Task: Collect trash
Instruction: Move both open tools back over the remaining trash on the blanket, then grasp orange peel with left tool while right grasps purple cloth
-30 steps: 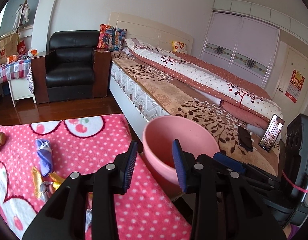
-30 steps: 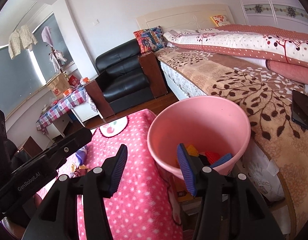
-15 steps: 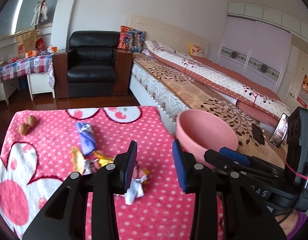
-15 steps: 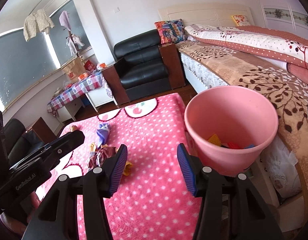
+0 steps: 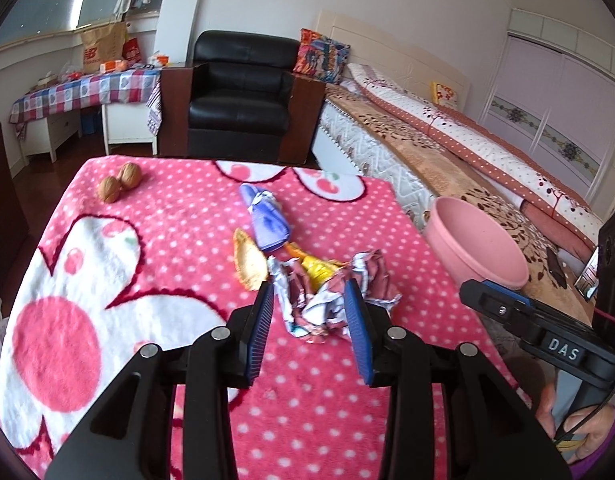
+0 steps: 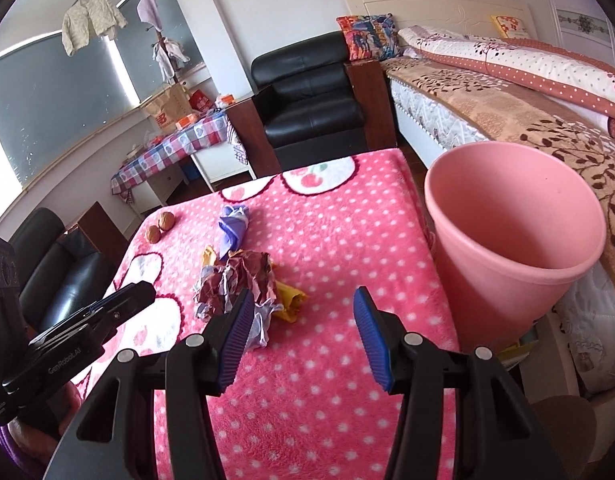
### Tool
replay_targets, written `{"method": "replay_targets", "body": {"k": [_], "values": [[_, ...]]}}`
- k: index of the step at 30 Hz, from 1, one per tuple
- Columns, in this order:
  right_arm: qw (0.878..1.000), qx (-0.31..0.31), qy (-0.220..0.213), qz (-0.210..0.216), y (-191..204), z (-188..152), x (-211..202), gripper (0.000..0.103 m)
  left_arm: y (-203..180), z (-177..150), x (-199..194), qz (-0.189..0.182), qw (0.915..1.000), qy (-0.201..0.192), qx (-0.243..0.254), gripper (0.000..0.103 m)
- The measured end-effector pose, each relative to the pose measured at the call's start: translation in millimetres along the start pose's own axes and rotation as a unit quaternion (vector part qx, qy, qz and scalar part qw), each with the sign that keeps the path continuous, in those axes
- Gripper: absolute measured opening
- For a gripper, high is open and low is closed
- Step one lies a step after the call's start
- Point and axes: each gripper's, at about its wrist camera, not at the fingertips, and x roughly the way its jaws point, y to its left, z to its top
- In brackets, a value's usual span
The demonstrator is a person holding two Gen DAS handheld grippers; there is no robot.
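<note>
Left wrist view, left gripper (image 5: 310, 298): jaws spread apart, hovering over the crumpled wrapper (image 5: 327, 300), which shows in the gap; the pads do not seem to press it, though how close they are to it is hard to judge
Left wrist view, trash pile: purple wrapper (image 5: 267, 220), a pale orange scrap (image 5: 247, 262) and a yellow wrapper (image 5: 317, 270) lie close together on the pink dotted blanket (image 5: 167, 240); the yellow one is partly buried under the crumpled one
Left wrist view, walnuts (image 5: 119, 186): two, touching, near the blanket's far left corner, well apart from the pile
Left wrist view, pink bin (image 5: 477, 248): beside the blanket's right edge; its base is out of sight and its inside cannot be seen
Left wrist view, right gripper (image 5: 503, 308): seen side-on at the right edge, fingers overlapping, with the hand (image 5: 583, 432) holding it cut off by the frame
Right wrist view, right gripper (image 6: 305, 312): jaws wide apart with only bare blanket between them, gripping nothing
Right wrist view, crumpled wrapper (image 6: 239, 280): its near edge is hidden behind the left finger
Right wrist view, pink bin (image 6: 507, 276): just right of the blanket; its bottom is hidden by the near wall, so contents cannot be told
Right wrist view, left gripper (image 6: 135, 296): side-on at the left edge, its spread unreadable here
</note>
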Motion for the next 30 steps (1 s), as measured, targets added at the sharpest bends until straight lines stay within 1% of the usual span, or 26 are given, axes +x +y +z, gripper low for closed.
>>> {"method": "replay_targets", "body": {"k": [7, 10, 16, 18, 21, 24, 27, 28, 30], "values": [[1.000, -0.002, 0.009, 0.005, 0.4, -2.7, 8.4, 0.051, 28.5, 3.3, 23.3, 0.023, 0.9978, 0.027, -0.055, 0.037], [1.000, 0.000, 0.012, 0.005, -2.1, -2.2, 12.0, 0.051, 36.7, 8.3, 35.7, 0.036, 0.9964, 0.035, -0.068, 0.037], [1.000, 0.006, 0.016, 0.003, -8.3, -1.6, 16.9, 0.051, 43.1, 19.2, 63.3, 0.062, 0.9943, 0.050, -0.072, 0.036], [1.000, 0.007, 0.017, 0.003, -10.4, -0.9, 18.0, 0.051, 41.1, 18.8, 73.7, 0.066, 0.9935, 0.063, -0.068, 0.036], [1.000, 0.008, 0.018, 0.002, -12.7, -0.2, 19.9, 0.051, 38.6, 14.4, 86.3, 0.084, 0.9915, 0.081, -0.059, 0.036], [1.000, 0.010, 0.020, 0.002, -14.5, 0.0, 22.7, 0.051, 38.1, 10.1, 90.8, 0.085, 0.9908, 0.088, -0.058, 0.036], [1.000, 0.013, 0.022, 0.003, -15.8, 0.4, 27.0, 0.051, 34.3, 10.5, 91.9, 0.079, 0.9916, 0.087, -0.053, 0.036], [1.000, 0.014, 0.024, 0.004, -16.1, 0.8, 28.6, 0.051, 32.7, 10.1, 92.3, 0.078, 0.9920, 0.086, -0.050, 0.033], [1.000, 0.014, 0.027, 0.006, -15.9, 1.5, 31.1, 0.051, 30.3, 8.8, 93.7, 0.073, 0.9927, 0.087, -0.042, 0.020]]}}
